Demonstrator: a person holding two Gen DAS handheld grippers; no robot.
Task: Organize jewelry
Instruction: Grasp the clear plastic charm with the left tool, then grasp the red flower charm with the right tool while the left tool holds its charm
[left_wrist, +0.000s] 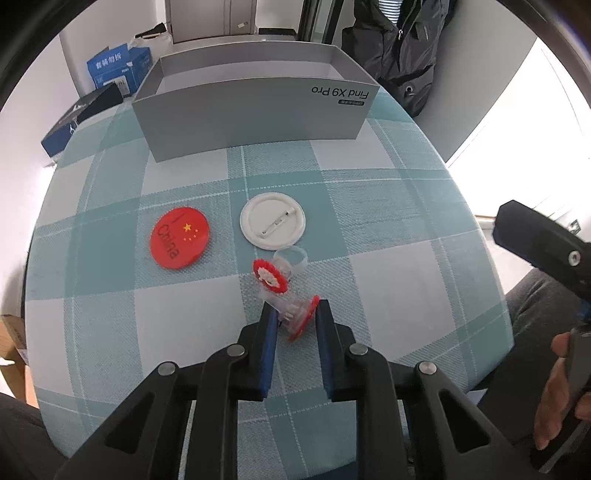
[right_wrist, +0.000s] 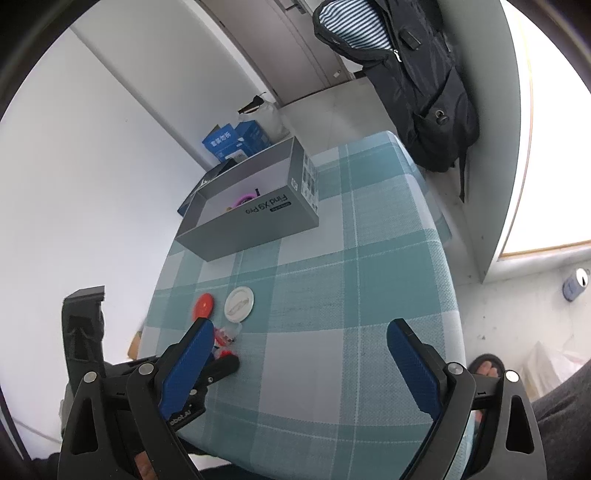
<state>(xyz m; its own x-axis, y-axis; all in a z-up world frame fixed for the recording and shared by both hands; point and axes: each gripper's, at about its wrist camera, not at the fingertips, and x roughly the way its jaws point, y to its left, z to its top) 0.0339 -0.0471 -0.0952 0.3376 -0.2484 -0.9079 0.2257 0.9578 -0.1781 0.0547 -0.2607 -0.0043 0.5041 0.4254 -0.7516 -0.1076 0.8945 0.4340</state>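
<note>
Left wrist view: your left gripper (left_wrist: 295, 317) pointed steeply down at the checked tablecloth (left_wrist: 388, 258), its blue pads clamped on the nearer red ornament (left_wrist: 301, 321), a red-rimmed disc with a clear plastic part. A second red ornament (left_wrist: 270, 277) lay just beyond it, touching a clear ring (left_wrist: 291, 256). Farther out lay a red China badge (left_wrist: 180, 236) and, beside it, a white badge (left_wrist: 272, 219) turned pin side up. The open grey box (left_wrist: 255, 122) stood at the table's far edge. Right wrist view: your right gripper (right_wrist: 299, 350) hovered over bare cloth with its jaws wide apart and nothing between them. The box showed a pink item (right_wrist: 244, 199) inside, possibly a ring; the view was too small to tell.
</note>
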